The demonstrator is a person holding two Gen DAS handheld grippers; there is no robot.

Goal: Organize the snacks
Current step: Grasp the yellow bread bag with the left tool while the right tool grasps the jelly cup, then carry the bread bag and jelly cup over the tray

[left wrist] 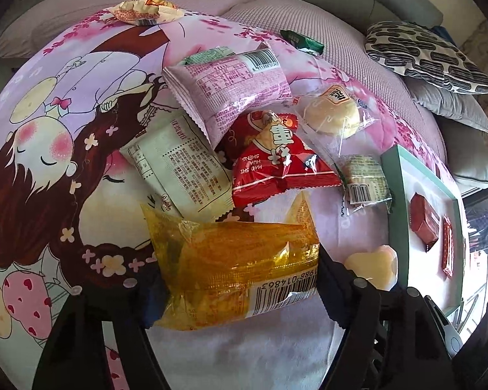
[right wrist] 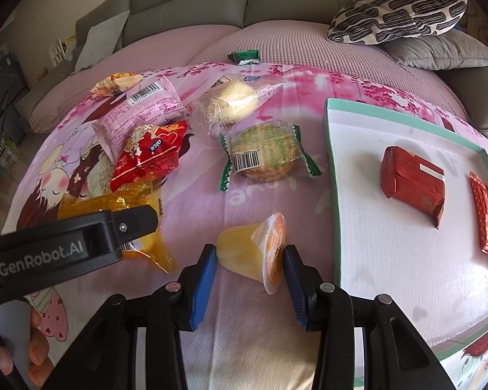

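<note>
A yellow see-through snack packet [left wrist: 234,260] lies on the pink cartoon cloth [left wrist: 81,104] between my left gripper's [left wrist: 239,289] fingers, which close in on its two ends. One left finger [right wrist: 136,221] also shows in the right wrist view, lying over that packet [right wrist: 153,247]. My right gripper [right wrist: 250,273] is shut on a yellow jelly cup [right wrist: 240,250] lying on its side, one blue pad at its base and the other at its lid. In the left wrist view the cup [left wrist: 371,266] sits just left of a white tray with a teal rim [right wrist: 328,149].
Two red packets [right wrist: 413,182] [right wrist: 486,217] lie in the tray. A red packet [left wrist: 276,162], a pink one [left wrist: 231,87] and a white one [left wrist: 182,169] overlap beyond the yellow packet. A wrapped biscuit [right wrist: 263,152], pale cake [right wrist: 231,100], green sweet [right wrist: 245,56] and pillows [right wrist: 397,13] lie farther off.
</note>
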